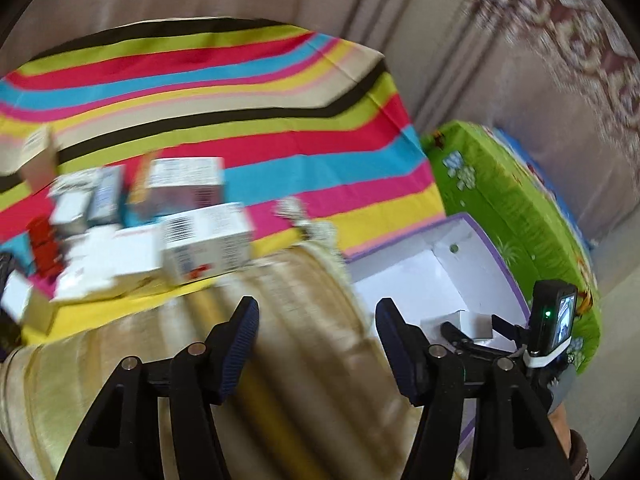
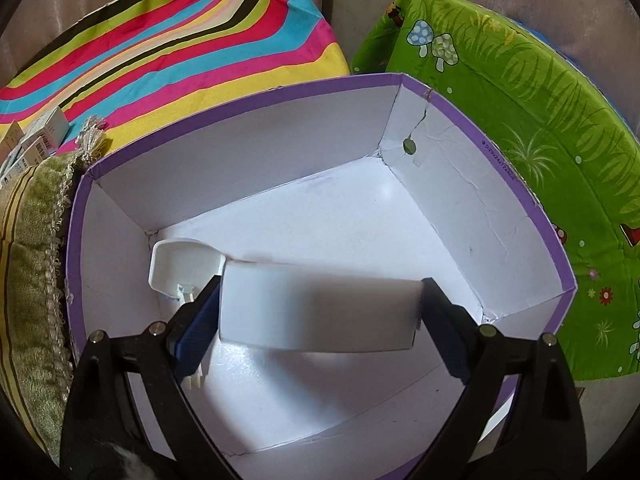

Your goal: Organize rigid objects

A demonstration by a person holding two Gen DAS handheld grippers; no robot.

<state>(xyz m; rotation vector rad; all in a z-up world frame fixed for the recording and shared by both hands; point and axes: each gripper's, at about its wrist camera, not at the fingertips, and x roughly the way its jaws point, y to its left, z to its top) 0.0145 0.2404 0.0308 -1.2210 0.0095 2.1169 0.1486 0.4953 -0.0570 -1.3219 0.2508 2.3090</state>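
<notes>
Your right gripper [image 2: 320, 308] sits inside the purple-rimmed white cardboard bin [image 2: 440, 96]. Its two black fingers with blue pads [image 2: 198, 334] are spread wide, and a plain white rectangular carton [image 2: 316, 306] lies crosswise between them. The carton's left end sits at the left pad and its right end at the right finger; it is motion-blurred, so you cannot tell from this view whether the pads are truly pinching it. It hangs above the bin's white floor, toward the near left part.

Beside the left finger, in the bin's left corner, sits a small white plastic scoop-shaped piece [image 2: 182, 266], partly hidden by that finger.

Your left gripper [image 1: 316, 320] is spread apart with nothing between the fingers. It hovers over an olive-and-gold striped fringed cushion [image 1: 280, 340]. Beyond it, a cluster of small printed cardboard boxes [image 1: 160, 236] lies on the multicoloured striped cloth [image 1: 280, 92]; the boxes are blurred and their print is unreadable. One white box with a barcode [image 1: 208, 244] lies nearest the cushion edge.

In the left view the bin [image 1: 460, 240] stands just right of the cushion, with the right-hand tool [image 1: 552, 328] reaching into it. A green mushroom-print mat [image 2: 520, 100] lies behind and to the right of the bin.
</notes>
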